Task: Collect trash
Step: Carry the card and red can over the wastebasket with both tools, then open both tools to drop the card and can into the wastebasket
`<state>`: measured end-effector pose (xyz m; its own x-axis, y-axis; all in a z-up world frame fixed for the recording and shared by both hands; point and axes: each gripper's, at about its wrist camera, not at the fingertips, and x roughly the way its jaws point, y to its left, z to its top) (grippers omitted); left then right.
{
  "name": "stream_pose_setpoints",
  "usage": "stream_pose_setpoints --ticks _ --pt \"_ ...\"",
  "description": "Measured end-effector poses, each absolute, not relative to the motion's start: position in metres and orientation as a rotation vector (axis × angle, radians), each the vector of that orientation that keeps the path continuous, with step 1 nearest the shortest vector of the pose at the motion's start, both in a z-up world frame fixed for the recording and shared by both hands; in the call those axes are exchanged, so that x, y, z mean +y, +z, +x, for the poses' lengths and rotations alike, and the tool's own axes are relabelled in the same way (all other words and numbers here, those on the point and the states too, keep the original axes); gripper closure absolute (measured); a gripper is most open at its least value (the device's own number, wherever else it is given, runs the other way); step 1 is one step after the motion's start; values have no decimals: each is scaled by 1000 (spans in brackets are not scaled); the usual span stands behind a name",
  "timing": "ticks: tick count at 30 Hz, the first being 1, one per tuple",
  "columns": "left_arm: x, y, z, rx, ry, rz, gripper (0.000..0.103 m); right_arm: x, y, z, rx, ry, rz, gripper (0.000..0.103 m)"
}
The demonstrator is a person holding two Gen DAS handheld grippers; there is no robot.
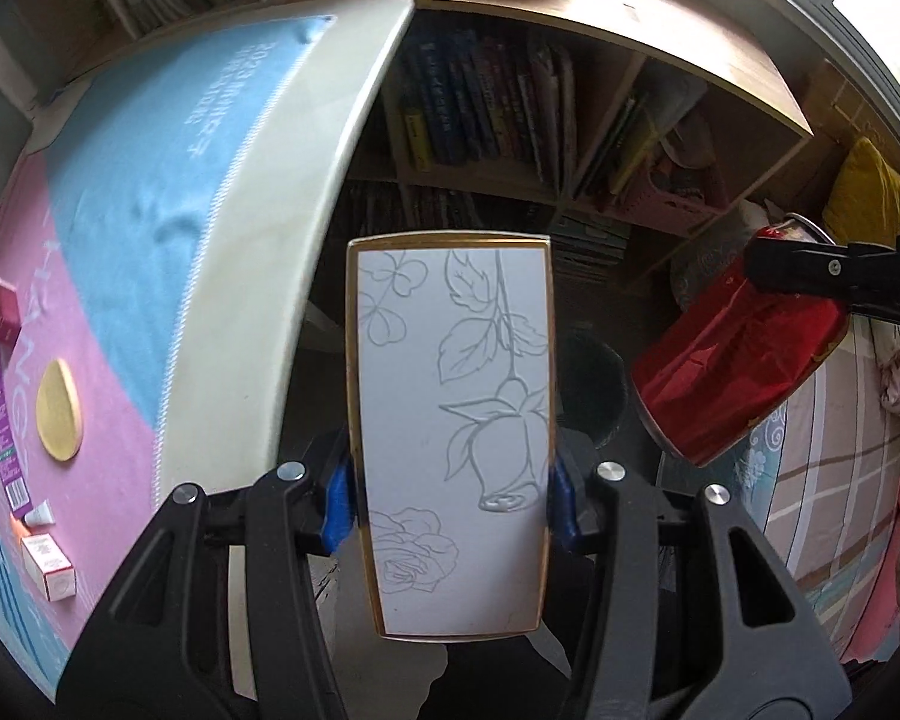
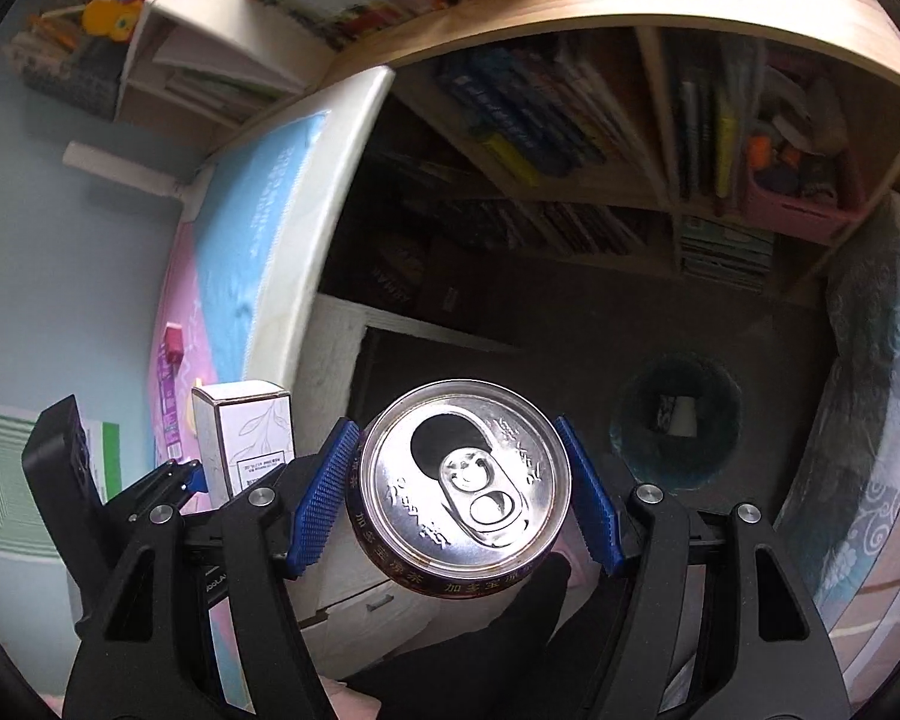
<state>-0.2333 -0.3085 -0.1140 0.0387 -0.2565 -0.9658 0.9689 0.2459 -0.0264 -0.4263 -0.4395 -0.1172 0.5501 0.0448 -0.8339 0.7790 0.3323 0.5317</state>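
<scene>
My left gripper (image 1: 453,504) is shut on a white box with gold edges and drawn roses (image 1: 453,420), held past the table edge above the floor. My right gripper (image 2: 459,492) is shut on a red drink can (image 2: 462,474), its opened silver top facing the camera. The can also shows in the left wrist view (image 1: 732,372), dented, to the right of the box. A dark round trash bin (image 2: 675,426) stands on the floor below, with something pale inside; it shows partly behind the box in the left wrist view (image 1: 594,390). The white box also shows in the right wrist view (image 2: 246,432).
The table (image 1: 252,300) with a pink and blue cloth is on the left. On it lie a round gold lid (image 1: 59,411), a purple carton (image 1: 3,420), a small white tube (image 1: 41,515), a small white box (image 1: 48,564) and a red box (image 1: 6,312). A bookshelf (image 1: 540,120) stands behind; a bed (image 1: 840,510) is right.
</scene>
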Motion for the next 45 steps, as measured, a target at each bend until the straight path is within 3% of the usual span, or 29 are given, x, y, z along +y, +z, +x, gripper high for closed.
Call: stream_pose_setpoints --ticks 28,29,30,31,32,45 --pt "-404 -191 -373 1147 -1408 1180 55 -459 -184 -559 827 -804 1396 34" --pt "-405 -191 -376 1134 -1408 1198 45 -459 -186 -560 826 -796 1409 32" --pt "-405 -192 -378 1110 -1404 1213 25 -460 -187 -560 826 -795 1410 17" --pt "-405 -191 -379 1091 -1403 1214 16 -460 -186 -561 814 -801 1407 9" --pt "-406 -190 -379 1084 -1406 1213 10 -459 -186 -562 808 -806 1406 10" --pt "-407 -183 -370 1085 -1416 1203 9 -458 -178 -582 759 -857 1443 10"
